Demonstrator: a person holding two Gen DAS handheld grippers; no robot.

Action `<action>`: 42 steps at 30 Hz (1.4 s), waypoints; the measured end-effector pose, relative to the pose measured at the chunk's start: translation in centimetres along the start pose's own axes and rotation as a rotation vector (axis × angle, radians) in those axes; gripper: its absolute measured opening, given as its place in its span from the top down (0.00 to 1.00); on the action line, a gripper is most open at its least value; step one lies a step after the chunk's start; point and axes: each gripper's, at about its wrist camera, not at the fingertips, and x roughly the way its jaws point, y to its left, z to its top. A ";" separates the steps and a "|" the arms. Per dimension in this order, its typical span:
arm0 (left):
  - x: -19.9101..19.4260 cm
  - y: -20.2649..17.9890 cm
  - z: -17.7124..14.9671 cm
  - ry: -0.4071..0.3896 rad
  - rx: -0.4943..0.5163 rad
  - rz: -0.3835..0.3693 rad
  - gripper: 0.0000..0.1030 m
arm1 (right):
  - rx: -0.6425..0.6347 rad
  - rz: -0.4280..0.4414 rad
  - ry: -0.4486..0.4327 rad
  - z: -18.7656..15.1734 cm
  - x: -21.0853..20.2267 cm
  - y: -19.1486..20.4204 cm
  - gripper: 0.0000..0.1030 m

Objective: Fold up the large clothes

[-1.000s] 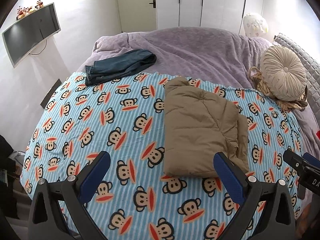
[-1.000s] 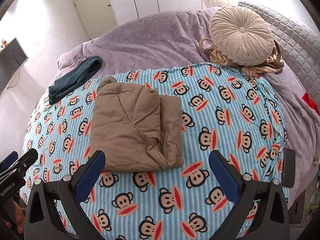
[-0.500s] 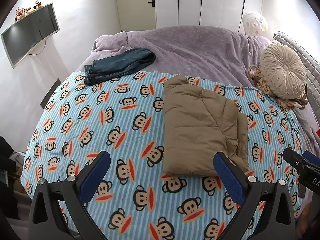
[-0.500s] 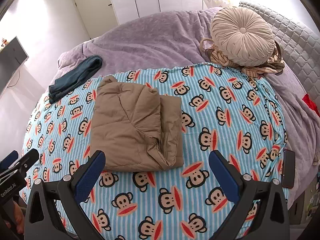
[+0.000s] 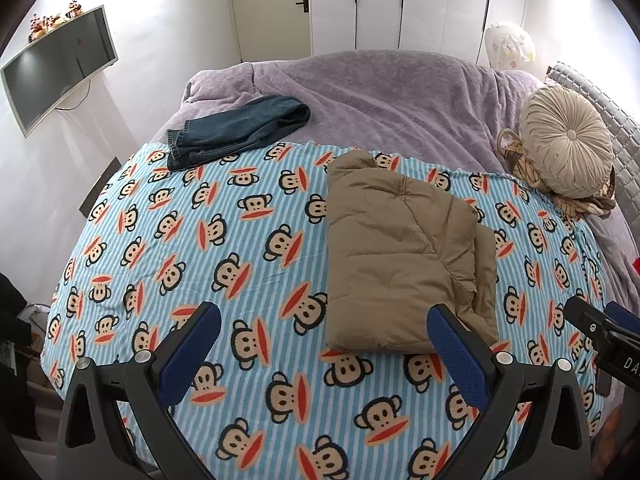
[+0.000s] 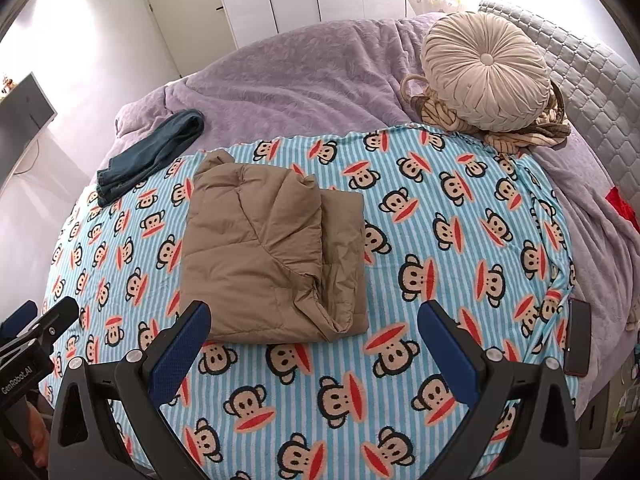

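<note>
Both grippers hang over the near edge of the bed with nothing between their blue pads: the left gripper [image 5: 324, 336] has its jaws spread wide, and the right gripper [image 6: 314, 334] is spread just as wide. Neither touches the folded tan jacket [image 5: 404, 256], which lies as a thick, puffy rectangle on the monkey-print blanket [image 5: 200, 240]. In the left wrist view the jacket sits just beyond the right-hand pad; in the right wrist view the same jacket [image 6: 272, 252] lies just beyond the left-hand pad. Its top layer is smooth with quilted seams, and a narrower folded layer shows along its right edge, bunched at the near corner.

Beyond the jacket, to its far left, folded dark jeans [image 5: 236, 130] rest across the line where the monkey-print blanket meets the purple bedspread [image 5: 380, 96]. To the jacket's far right a round pleated beige cushion [image 6: 486, 70] sits on a striped brown cloth [image 6: 532, 130], against the grey quilted headboard [image 6: 592, 80]. Well to the right of the jacket, at the blanket's edge, lies a dark phone [image 6: 578, 336]. Past the jeans, on the wall left of the bed, hangs a television [image 5: 58, 68]; white wardrobe doors [image 5: 400, 4] stand behind the bed.
</note>
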 end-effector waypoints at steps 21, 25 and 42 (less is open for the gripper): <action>0.2 -0.1 0.1 0.001 0.002 0.000 0.00 | -0.001 0.001 0.000 0.1 0.1 0.1 0.00; 0.1 0.0 0.1 0.001 0.001 -0.001 0.00 | -0.002 0.001 0.000 0.1 0.1 0.0 0.00; 0.5 0.0 0.2 0.000 0.001 -0.009 0.00 | -0.001 0.001 0.002 0.1 0.2 0.1 0.00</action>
